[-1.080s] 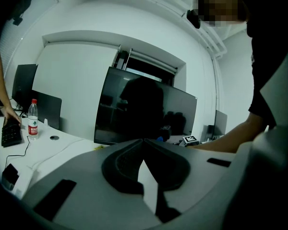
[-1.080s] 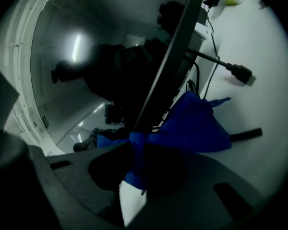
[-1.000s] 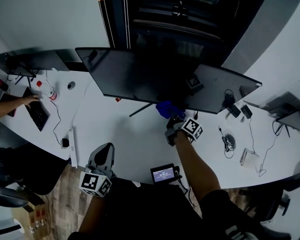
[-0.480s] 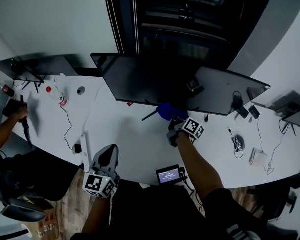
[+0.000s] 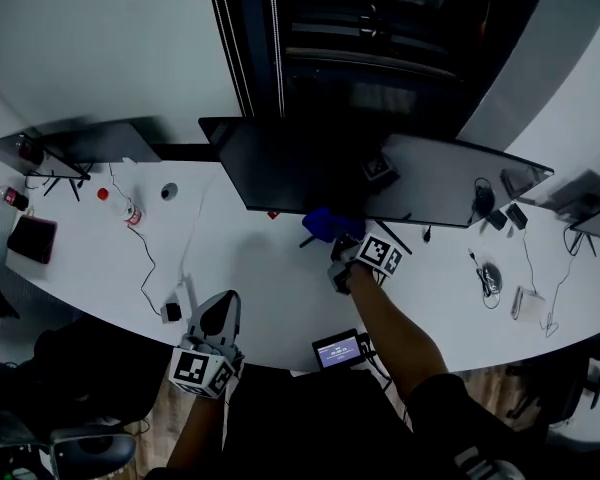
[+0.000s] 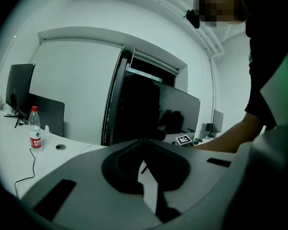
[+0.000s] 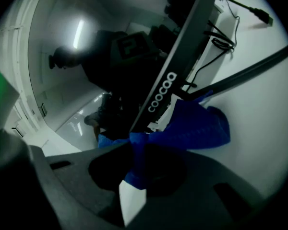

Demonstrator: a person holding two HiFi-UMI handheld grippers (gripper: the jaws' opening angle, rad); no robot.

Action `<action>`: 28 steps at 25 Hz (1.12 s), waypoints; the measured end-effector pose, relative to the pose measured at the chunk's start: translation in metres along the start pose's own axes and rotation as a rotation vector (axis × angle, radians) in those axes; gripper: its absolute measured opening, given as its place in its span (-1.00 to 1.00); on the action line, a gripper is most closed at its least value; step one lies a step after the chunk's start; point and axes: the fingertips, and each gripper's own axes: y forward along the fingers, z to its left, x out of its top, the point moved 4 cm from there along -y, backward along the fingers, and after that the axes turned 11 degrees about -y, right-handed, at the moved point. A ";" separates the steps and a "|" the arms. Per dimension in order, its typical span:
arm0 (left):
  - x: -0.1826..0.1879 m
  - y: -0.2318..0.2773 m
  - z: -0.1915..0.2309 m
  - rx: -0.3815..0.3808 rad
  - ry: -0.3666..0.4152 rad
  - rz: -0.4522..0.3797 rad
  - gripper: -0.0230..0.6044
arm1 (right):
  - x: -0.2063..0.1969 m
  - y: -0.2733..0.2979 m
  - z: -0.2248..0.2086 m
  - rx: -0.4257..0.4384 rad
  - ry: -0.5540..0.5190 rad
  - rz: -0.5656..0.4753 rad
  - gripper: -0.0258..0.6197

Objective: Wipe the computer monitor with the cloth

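A wide dark monitor (image 5: 380, 173) stands on the white desk (image 5: 250, 268). A blue cloth (image 5: 328, 223) is bunched at the monitor's lower edge, beside its stand leg (image 7: 249, 73). My right gripper (image 5: 338, 243) is shut on the blue cloth (image 7: 197, 123), which lies partly on the desk under the bottom bezel (image 7: 165, 90). My left gripper (image 5: 218, 313) hangs near the desk's front edge, well away from the screen. Its jaws meet at the tips (image 6: 144, 141) with nothing between them. The monitor (image 6: 153, 114) shows far ahead in the left gripper view.
A small device with a lit screen (image 5: 332, 349) sits at the front edge. A bottle (image 5: 132, 213), a cable and a power block (image 5: 170, 311) lie at left. Another monitor (image 5: 90, 140) stands far left. Cables and small gadgets (image 5: 490, 278) lie at right.
The head view has swung, so the desk sits further right. The right gripper with the cloth has shifted a little left along the monitor's lower edge. The hand at far left is gone.
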 end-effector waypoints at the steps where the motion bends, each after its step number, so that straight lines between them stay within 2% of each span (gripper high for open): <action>1: 0.002 0.000 0.004 -0.003 0.002 0.002 -0.95 | -0.003 0.004 0.003 0.000 -0.004 0.003 -0.67; 10: 0.016 -0.002 0.042 -0.029 0.007 0.011 -0.95 | -0.026 0.035 0.023 -0.002 -0.028 0.019 -0.67; 19: 0.022 -0.018 0.081 -0.005 0.000 0.014 -0.95 | -0.049 0.066 0.043 0.011 -0.038 0.033 -0.67; 28: 0.033 -0.019 0.105 -0.023 0.009 0.022 -0.95 | -0.070 0.095 0.065 0.037 -0.036 0.048 -0.68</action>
